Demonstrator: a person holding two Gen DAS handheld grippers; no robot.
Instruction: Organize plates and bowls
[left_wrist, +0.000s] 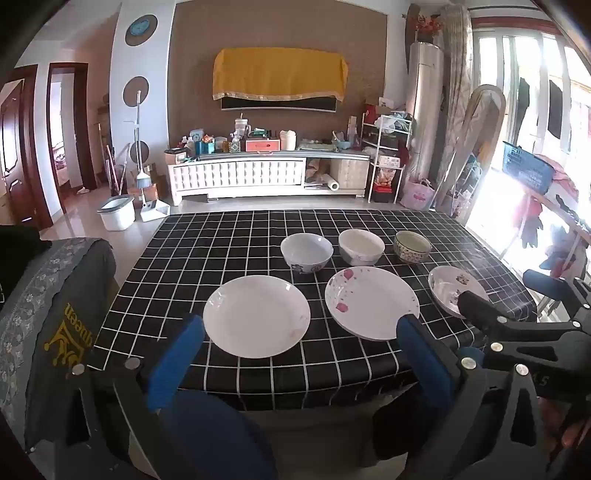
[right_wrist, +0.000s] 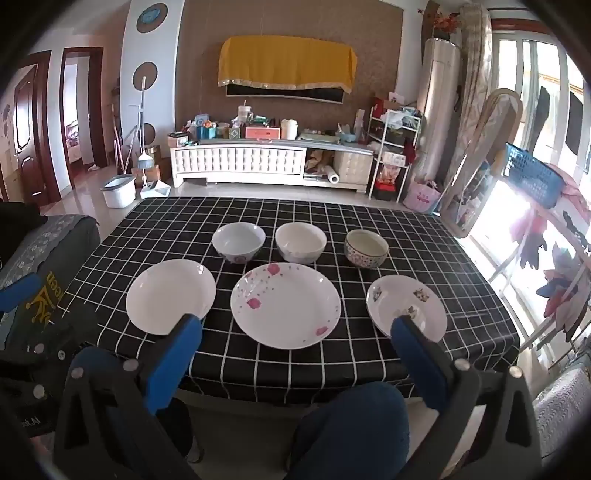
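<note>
Three plates lie in a row on the black checked tablecloth: a plain white plate, a pink-flowered plate and a small plate with dark motifs. Behind them stand a white bowl with a floral base, a plain white bowl and a patterned bowl. My left gripper hangs open before the near table edge, holding nothing. My right gripper is open too, with nothing between its fingers.
A grey cloth-covered seat stands left of the table. The person's blue-clad knees sit under the near edge. Beyond the table are a white bucket, a white cabinet and a bright window at the right.
</note>
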